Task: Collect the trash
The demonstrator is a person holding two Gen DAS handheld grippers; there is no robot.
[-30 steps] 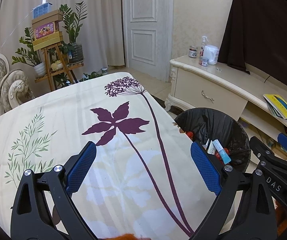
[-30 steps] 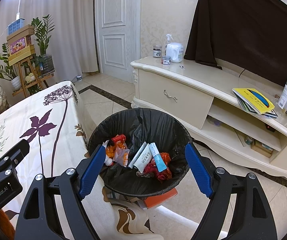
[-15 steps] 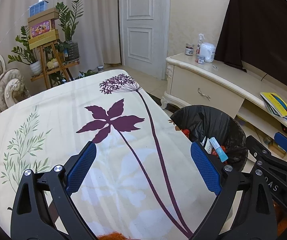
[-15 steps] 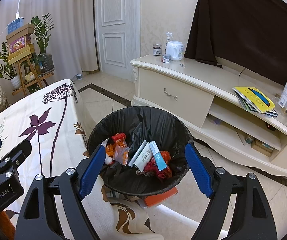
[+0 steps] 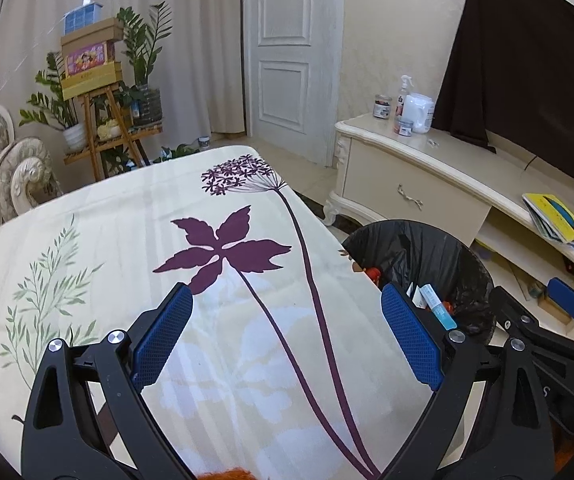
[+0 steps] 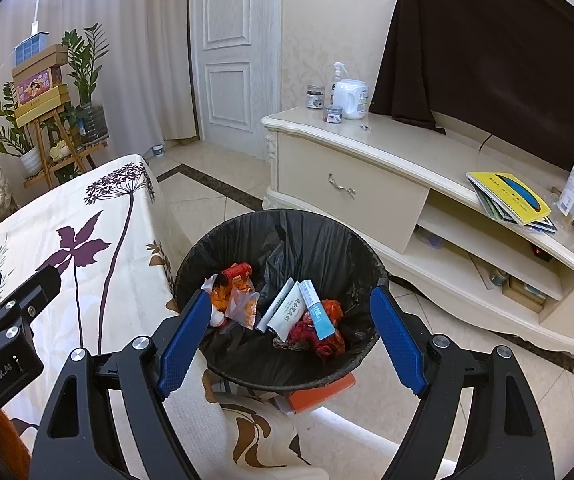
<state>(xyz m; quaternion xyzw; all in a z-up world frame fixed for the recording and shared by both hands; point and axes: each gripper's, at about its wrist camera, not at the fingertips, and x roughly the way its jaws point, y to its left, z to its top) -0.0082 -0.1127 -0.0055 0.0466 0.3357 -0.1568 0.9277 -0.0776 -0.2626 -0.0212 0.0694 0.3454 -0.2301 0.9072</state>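
Note:
A round bin lined with a black bag (image 6: 319,236) stands on the floor beside the table. Inside lie a red can (image 6: 236,273), orange wrappers (image 6: 243,306), white tubes (image 6: 289,312) and red crumpled scraps (image 6: 319,340). My right gripper (image 6: 291,332) hangs open above the bin with nothing between its blue pads. My left gripper (image 5: 287,340) is open over the flowered tablecloth (image 5: 127,240), holding nothing. The bin (image 5: 439,256) shows at the right of the left wrist view, with my right gripper's black arm (image 5: 543,332) beyond it.
A cream TV cabinet (image 6: 367,168) runs behind the bin with bottles (image 6: 349,98), jars and yellow booklets (image 6: 507,196) on it. A white door (image 6: 231,52), a plant stand with boxes (image 5: 91,80) and an armchair (image 5: 3,164) lie beyond. An orange box (image 6: 319,394) sits under the bin.
The left wrist view shifts slightly: the table pattern and bin slid a little left and down across the frames. The right gripper stays over the bin, unmoved.

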